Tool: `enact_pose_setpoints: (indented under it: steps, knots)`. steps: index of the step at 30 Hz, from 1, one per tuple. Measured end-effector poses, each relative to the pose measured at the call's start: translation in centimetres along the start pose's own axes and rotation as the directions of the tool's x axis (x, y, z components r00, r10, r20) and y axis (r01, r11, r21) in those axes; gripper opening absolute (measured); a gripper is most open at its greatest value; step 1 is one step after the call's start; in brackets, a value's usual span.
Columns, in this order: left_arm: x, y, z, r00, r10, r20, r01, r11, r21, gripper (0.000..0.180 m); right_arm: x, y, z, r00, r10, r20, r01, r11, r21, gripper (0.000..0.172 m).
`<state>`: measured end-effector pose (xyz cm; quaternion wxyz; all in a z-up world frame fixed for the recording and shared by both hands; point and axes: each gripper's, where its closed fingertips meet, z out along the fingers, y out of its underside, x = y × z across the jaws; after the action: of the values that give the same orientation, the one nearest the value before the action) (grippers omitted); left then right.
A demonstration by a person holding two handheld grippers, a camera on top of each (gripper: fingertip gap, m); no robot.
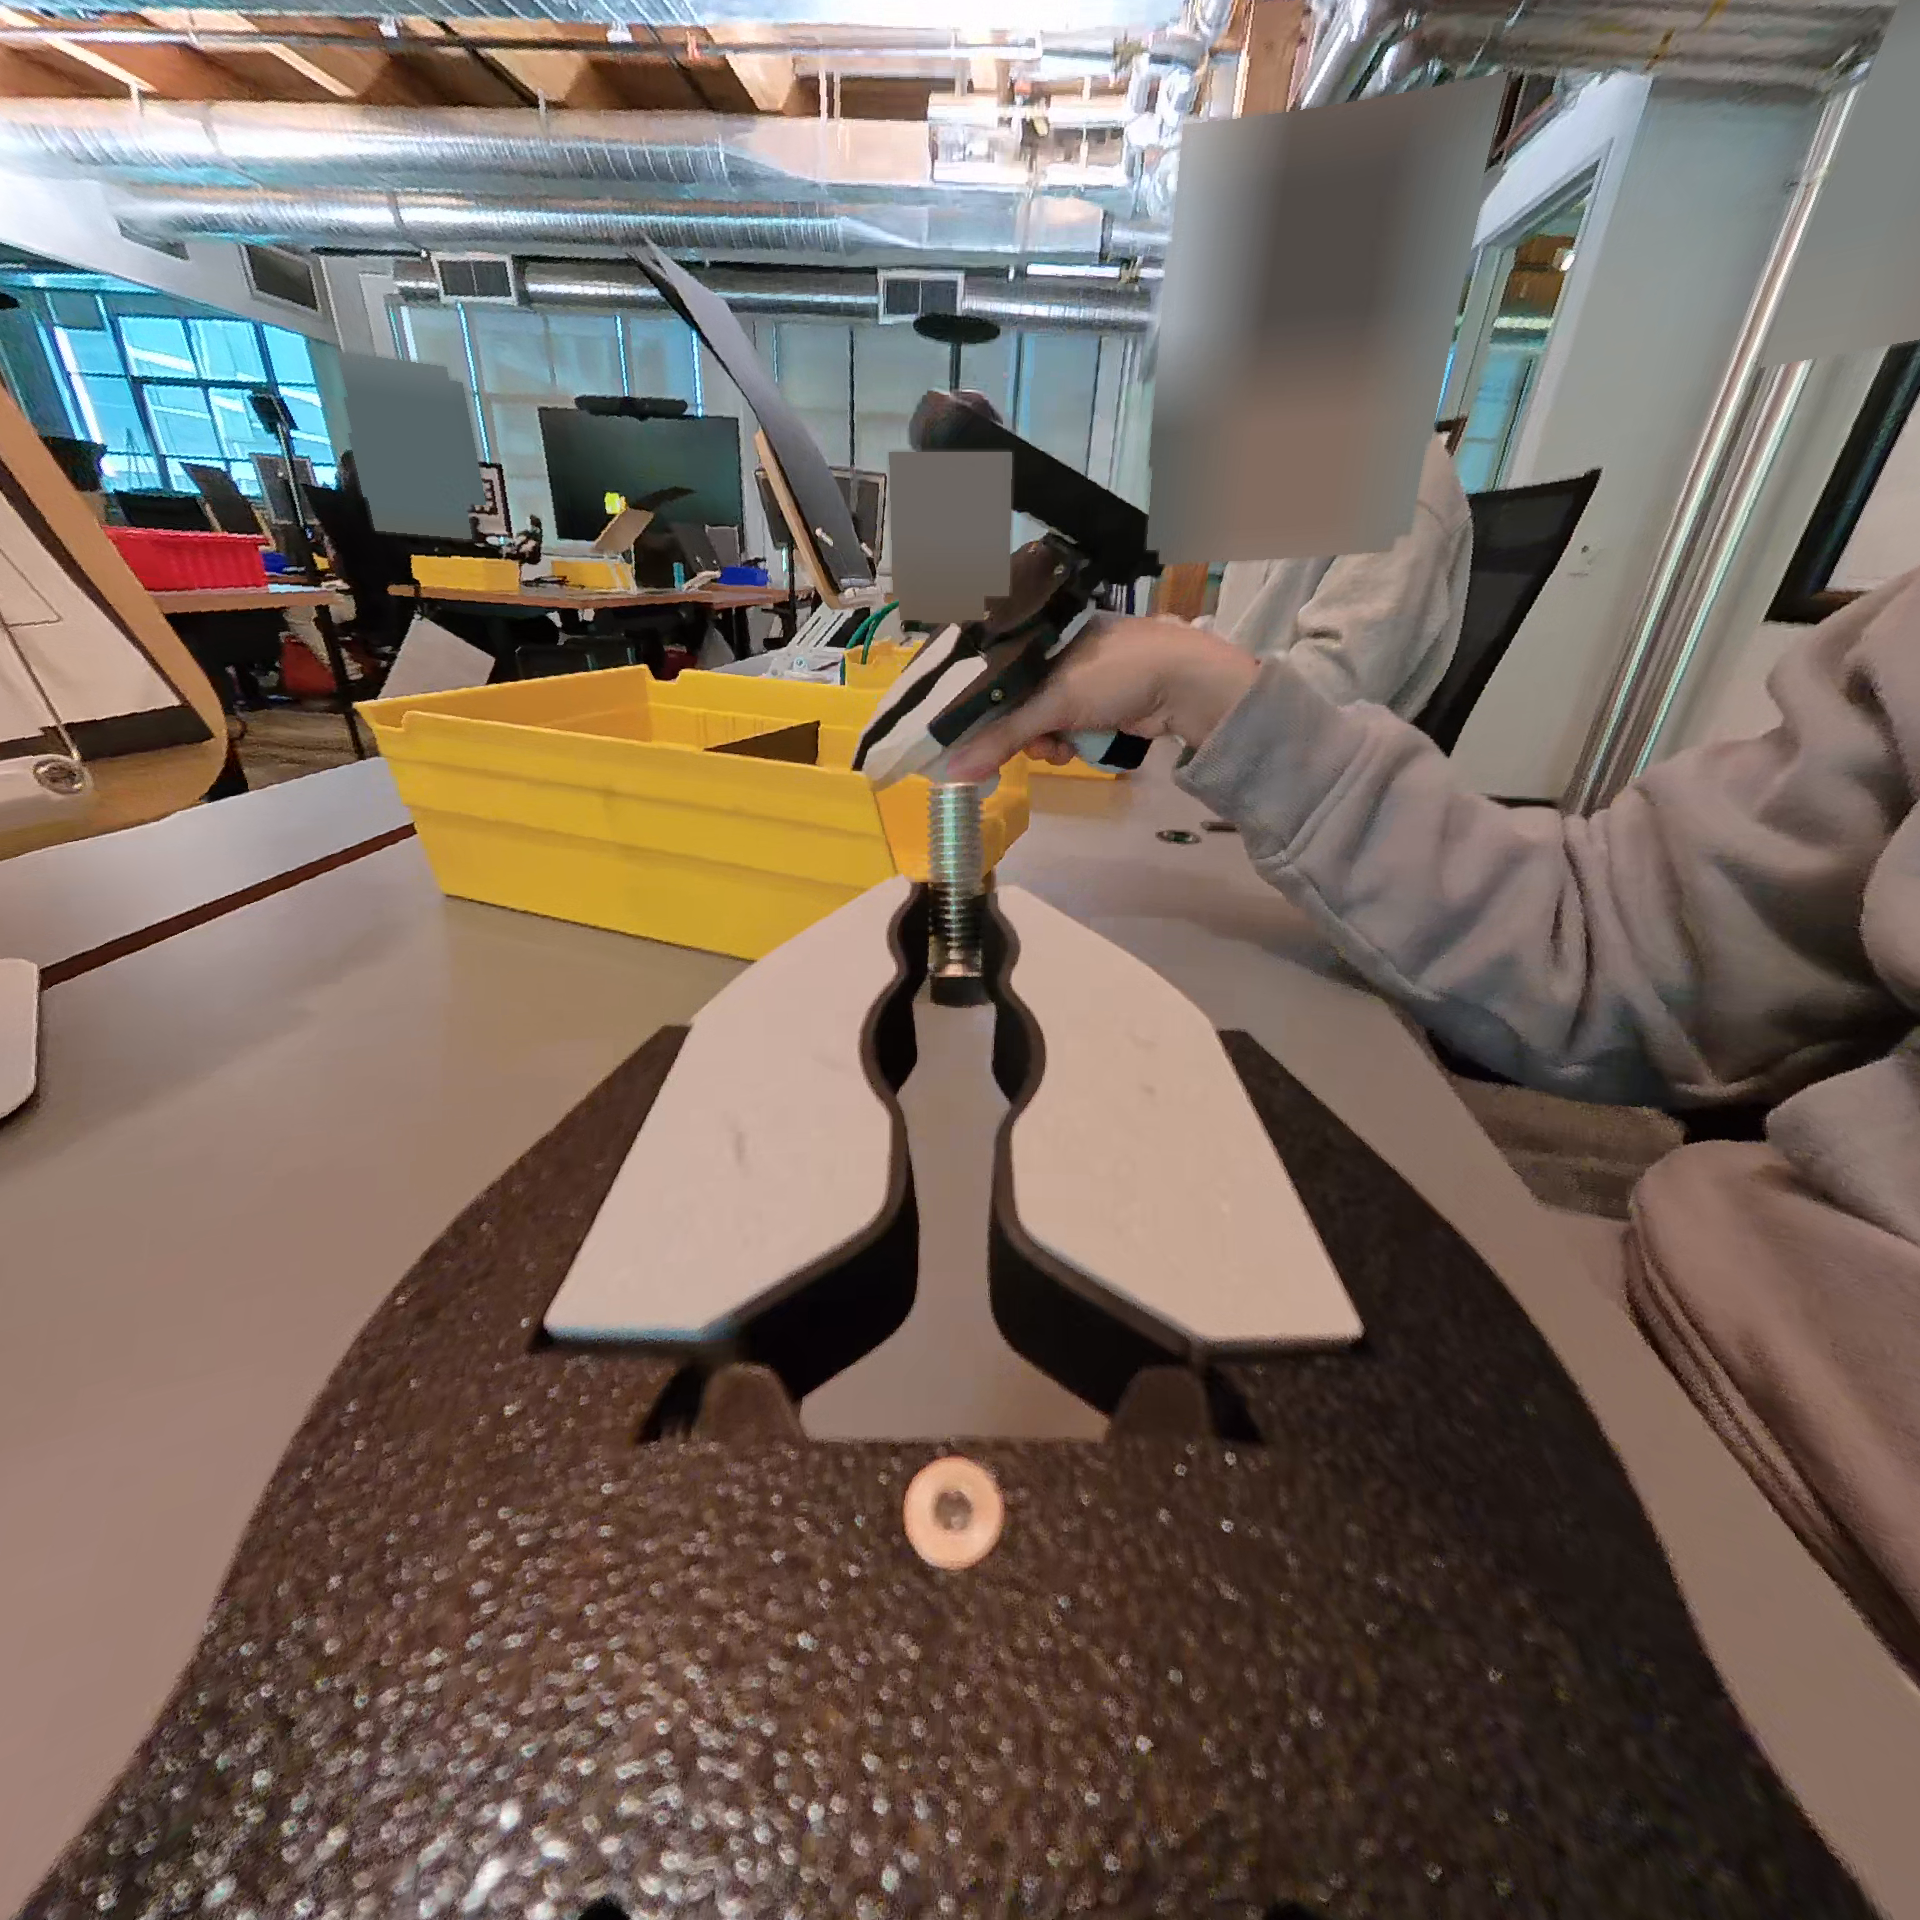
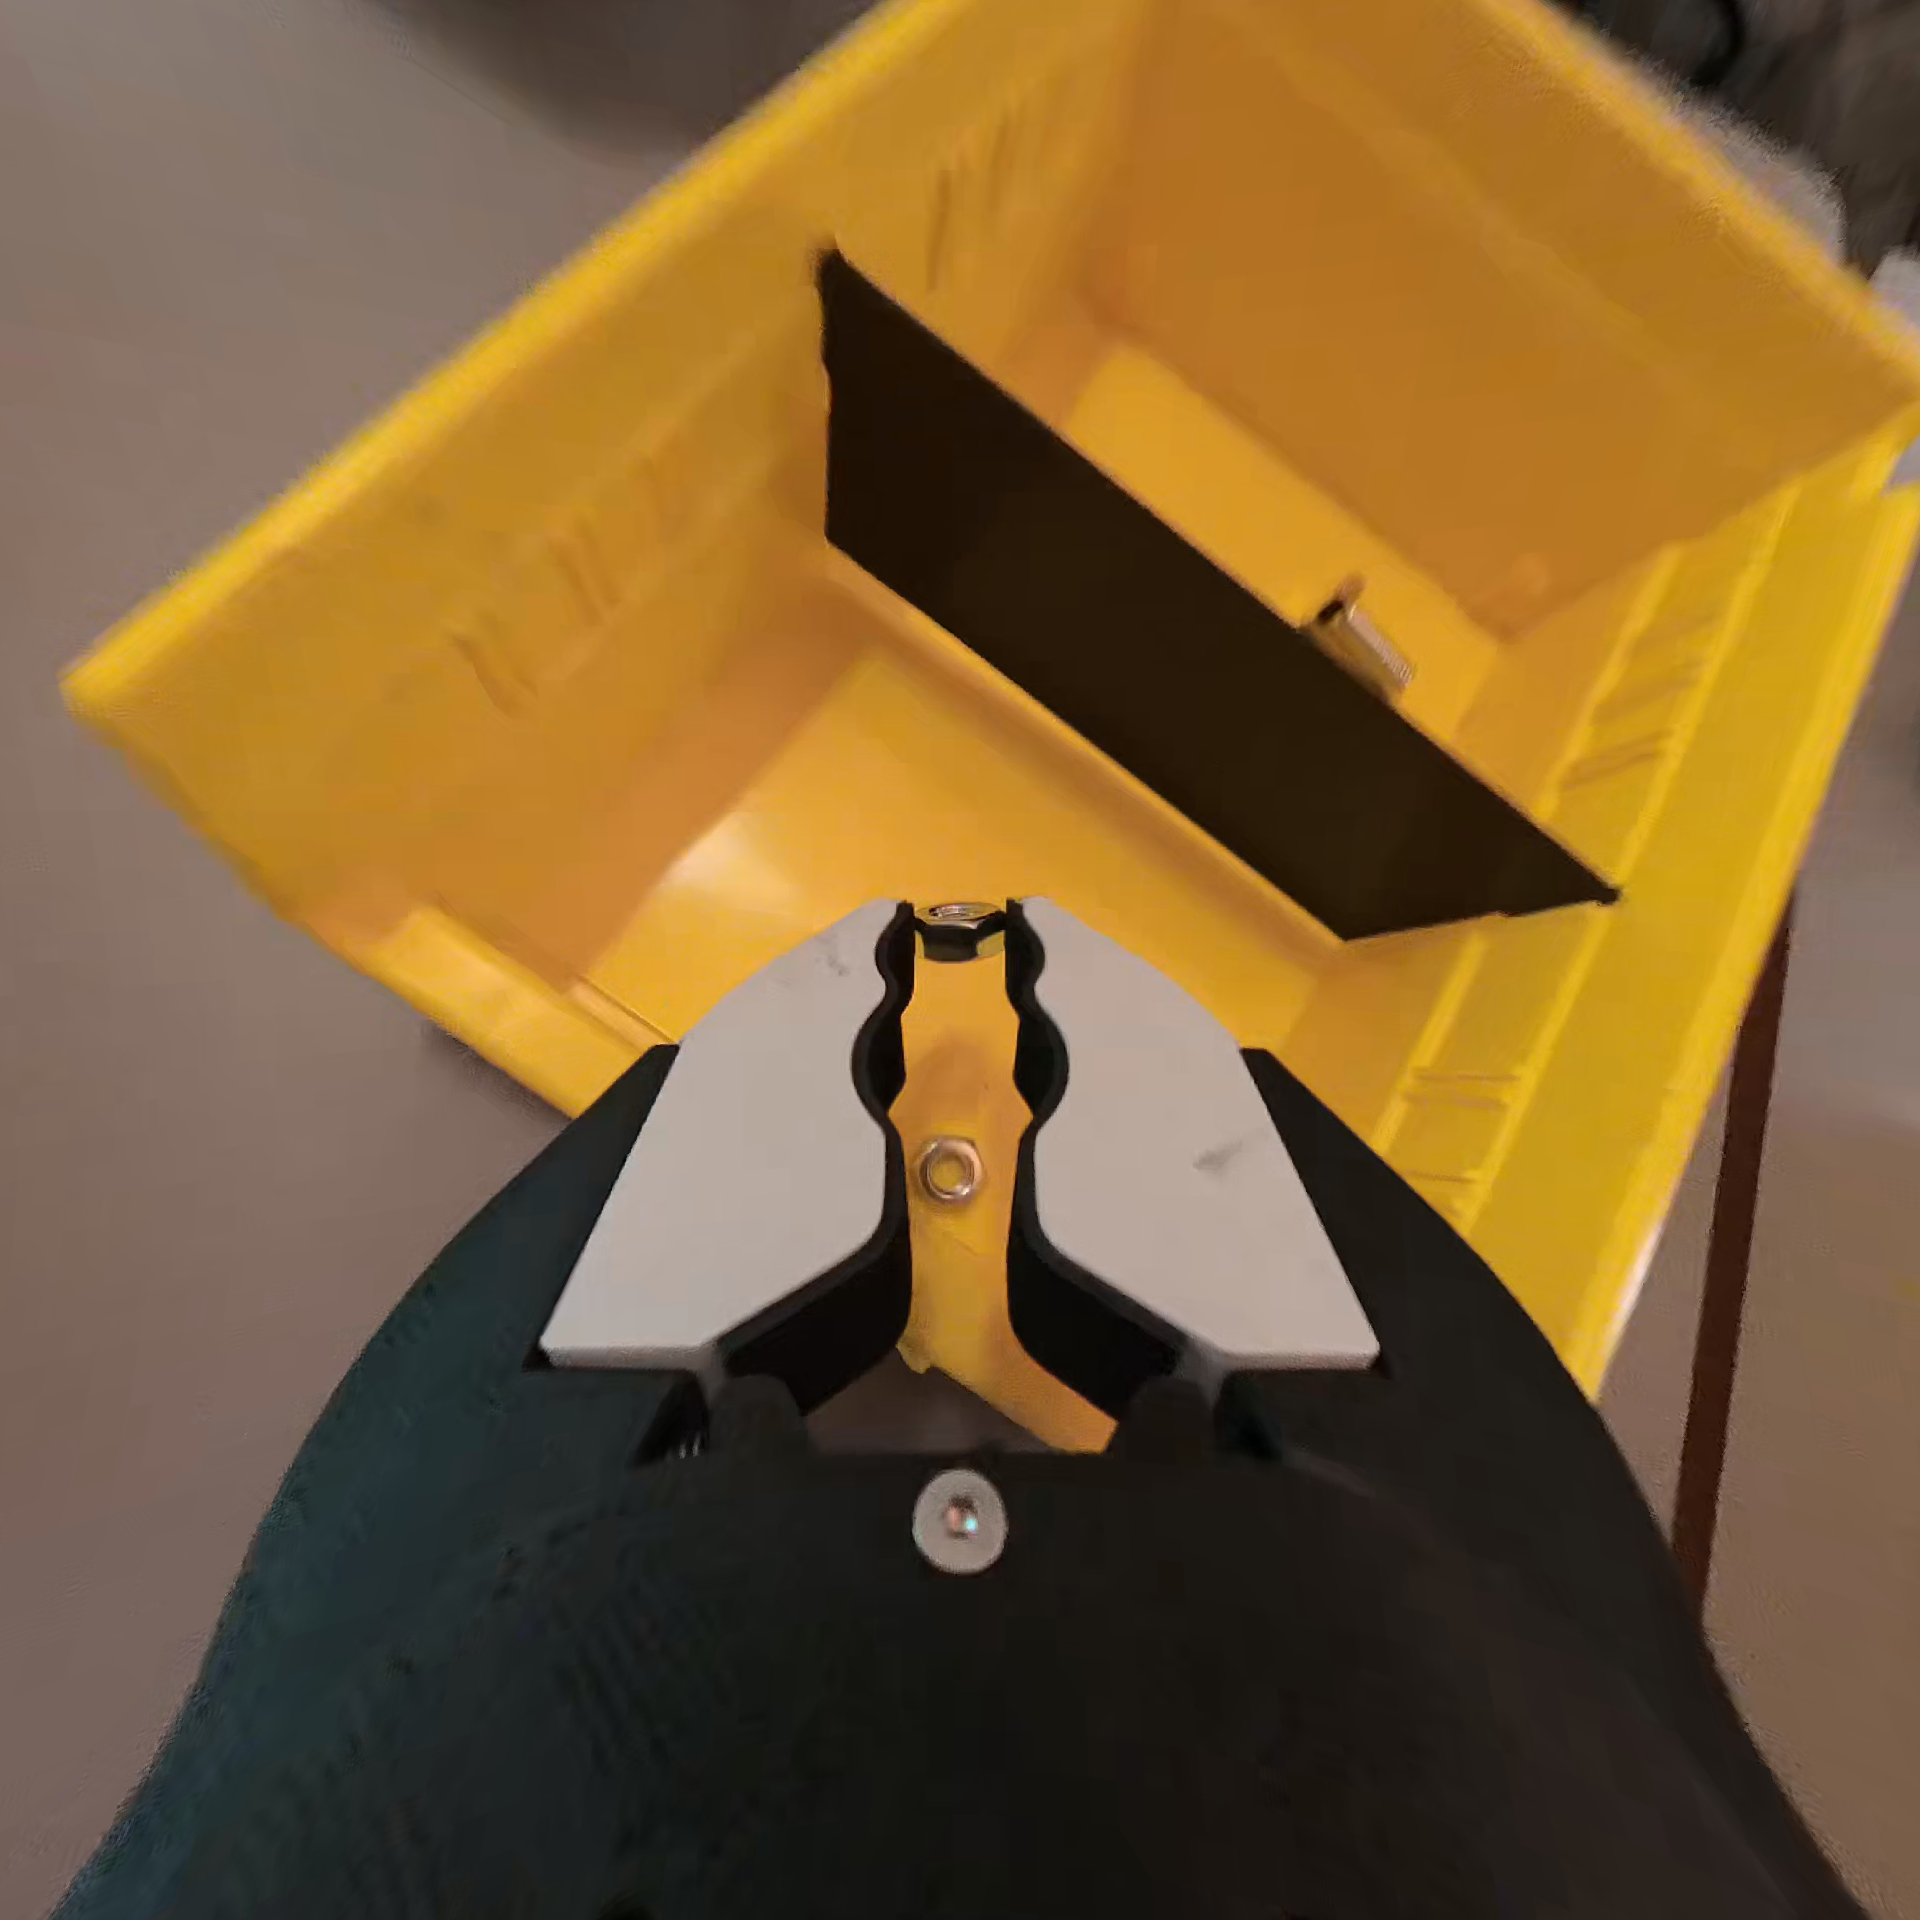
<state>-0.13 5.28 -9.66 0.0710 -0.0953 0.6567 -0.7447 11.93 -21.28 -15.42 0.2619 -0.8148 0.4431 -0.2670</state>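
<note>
**Bolt held upright on the left, nut pinched above the bin on the right**

A silver threaded bolt (image 1: 956, 894) is clamped between the tips of the left hand-held gripper (image 1: 957, 940), head down and thread up, standing nearly upright above the grey desk (image 1: 312, 1039). A small hex nut (image 2: 957, 930) is pinched at the very tips of the right hand-held gripper (image 2: 958, 928), its bore facing up toward the camera; both pads are seen pressed on its flats. In the left wrist view, the right hand-held gripper is seen just above the bolt's free end, its tip close to the top thread.

Beneath the right hand-held gripper lies the yellow bin (image 2: 468, 582), split by a black divider (image 2: 1143, 623). A second loose nut (image 2: 947, 1171) rests on the bin's floor in the near compartment, and another bolt (image 2: 1361, 639) lies beyond the divider.

Any work between these two parts would be judged to depend on alignment: the nut's bore is best kept square to the bolt's axis, and the bolt kept steady and vertical. Since the nut is held only at the fingertips, a light sideways knock could tip it or drop it into the bin.
</note>
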Motion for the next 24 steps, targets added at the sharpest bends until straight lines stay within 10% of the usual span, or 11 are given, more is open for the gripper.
enact_pose_setpoints:
  steps: [1,14,19,24]
  knots:
    - [0.0,0.2,0.0,1.000,0.010,0.002,-0.010,1.000,-0.014,0.008,0.1,0.6,0.5,1.000,0.007,-0.001,-0.007,0.999,-0.035,0.016]
    - [-0.3,0.3,-0.1,1.000,0.003,0.026,-0.002,1.000,-0.017,0.008,-2.2,-2.7,-3.3,0.996,0.027,0.082,-0.038,0.990,0.136,0.035]
    - [-0.2,-0.2,0.0,0.999,0.025,0.027,-0.025,1.000,0.008,0.008,-14.5,-8.2,-7.4,0.840,-0.342,0.421,0.122,0.875,0.468,0.037]
    - [0.3,-1.0,0.0,0.998,0.059,0.024,-0.060,0.997,0.056,0.008,-25.3,-11.5,-9.8,0.625,-0.510,0.592,-0.042,0.735,0.677,0.034]
